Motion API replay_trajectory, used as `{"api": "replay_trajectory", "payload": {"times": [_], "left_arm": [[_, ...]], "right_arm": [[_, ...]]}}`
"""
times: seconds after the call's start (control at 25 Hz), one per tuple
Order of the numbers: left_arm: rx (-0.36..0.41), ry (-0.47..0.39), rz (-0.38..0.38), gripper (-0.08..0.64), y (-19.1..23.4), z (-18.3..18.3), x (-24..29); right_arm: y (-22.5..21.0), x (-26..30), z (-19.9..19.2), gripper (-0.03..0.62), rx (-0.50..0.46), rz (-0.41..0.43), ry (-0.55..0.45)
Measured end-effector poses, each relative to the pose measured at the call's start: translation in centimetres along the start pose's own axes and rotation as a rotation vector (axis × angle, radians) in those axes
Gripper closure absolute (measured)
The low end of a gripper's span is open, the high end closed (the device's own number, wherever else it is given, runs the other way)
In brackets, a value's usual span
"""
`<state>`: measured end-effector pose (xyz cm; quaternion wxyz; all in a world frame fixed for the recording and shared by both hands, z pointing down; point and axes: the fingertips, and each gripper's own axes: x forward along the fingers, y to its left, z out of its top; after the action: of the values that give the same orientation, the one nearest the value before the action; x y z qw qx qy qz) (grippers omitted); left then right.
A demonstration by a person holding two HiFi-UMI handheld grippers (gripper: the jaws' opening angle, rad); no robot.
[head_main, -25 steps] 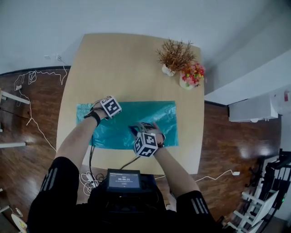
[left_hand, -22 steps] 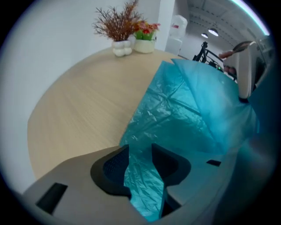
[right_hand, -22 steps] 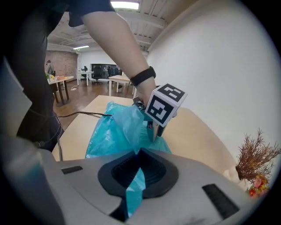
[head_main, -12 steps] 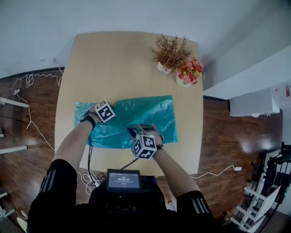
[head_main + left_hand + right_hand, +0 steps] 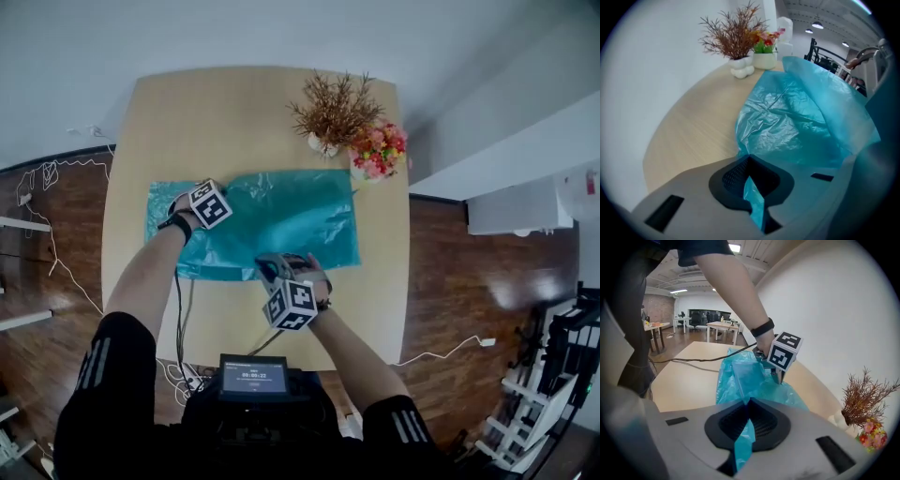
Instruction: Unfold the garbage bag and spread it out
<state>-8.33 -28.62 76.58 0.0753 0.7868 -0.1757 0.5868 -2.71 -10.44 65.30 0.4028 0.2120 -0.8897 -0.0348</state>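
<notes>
A teal garbage bag lies mostly spread across the middle of the wooden table. My left gripper is at the bag's left part, shut on a fold of the film. From there the bag stretches away with one side lifted. My right gripper is at the near edge, shut on a strip of the teal film. In the right gripper view the bag runs toward the left gripper and its marker cube.
A dried brown plant in a white pot and a pot of red and yellow flowers stand at the table's far right, just past the bag's corner. Cables hang over the near edge. A screen device sits at my chest.
The bag has shifted away from me toward the plants, and both grippers have gone with it. The left gripper now sits a little farther left on the bag.
</notes>
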Motion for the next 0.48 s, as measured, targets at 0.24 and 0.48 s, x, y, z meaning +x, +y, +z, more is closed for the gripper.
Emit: {"api": "replay_trajectory", "payload": {"times": [0.24, 0.48], "left_arm": [[0.035, 0.044, 0.016, 0.560, 2.1, 1.6, 2.0], [0.068, 0.063, 0.043, 0.559, 2.2, 1.9, 2.8]], "right_arm": [[-0.7, -0.1, -0.3, 0.575, -0.003, 0.011, -0.005], [0.2, -0.2, -1.7, 0.574, 0.008, 0.029, 0.001]]}}
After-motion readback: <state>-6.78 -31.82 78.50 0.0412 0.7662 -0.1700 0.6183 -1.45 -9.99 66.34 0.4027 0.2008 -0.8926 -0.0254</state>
